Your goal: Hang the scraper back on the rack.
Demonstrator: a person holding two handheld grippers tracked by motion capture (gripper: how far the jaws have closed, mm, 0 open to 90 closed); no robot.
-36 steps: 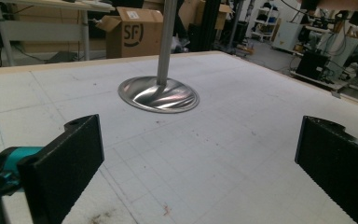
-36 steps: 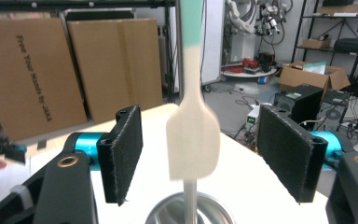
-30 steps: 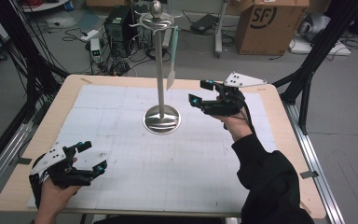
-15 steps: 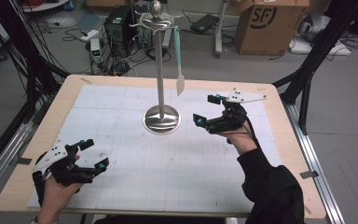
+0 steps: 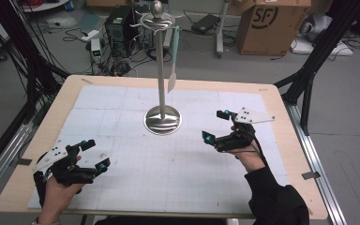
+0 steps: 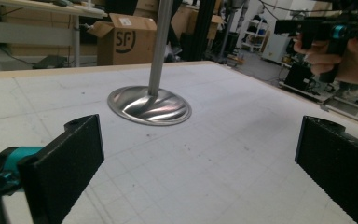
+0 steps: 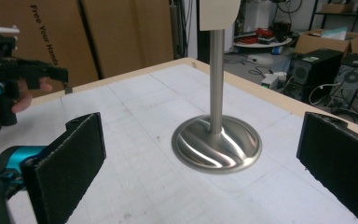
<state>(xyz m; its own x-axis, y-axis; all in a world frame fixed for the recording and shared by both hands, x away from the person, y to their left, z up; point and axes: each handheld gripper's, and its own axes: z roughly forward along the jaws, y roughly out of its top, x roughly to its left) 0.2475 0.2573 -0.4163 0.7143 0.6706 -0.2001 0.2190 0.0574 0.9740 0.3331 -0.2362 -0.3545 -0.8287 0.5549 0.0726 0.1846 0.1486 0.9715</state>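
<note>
A steel stand with a round base and a tall pole stands at the middle of the table. A spatula with a teal handle and a cream blade hangs from its top. My right gripper hovers to the right of the base, open; its jaws have just been opening and nothing is between them. In the right gripper view the wide jaws frame the base, with the blade above. My left gripper rests open and empty at the front left, facing the base.
A white gridded mat covers the wooden table. Beyond the far edge are a cardboard box, a computer case and floor cables. Black frame posts stand at both sides.
My right gripper has come down and back from beside the pole toward the person, and its jaws have widened. The hanging spatula has swung a little. The left gripper has stayed put.
</note>
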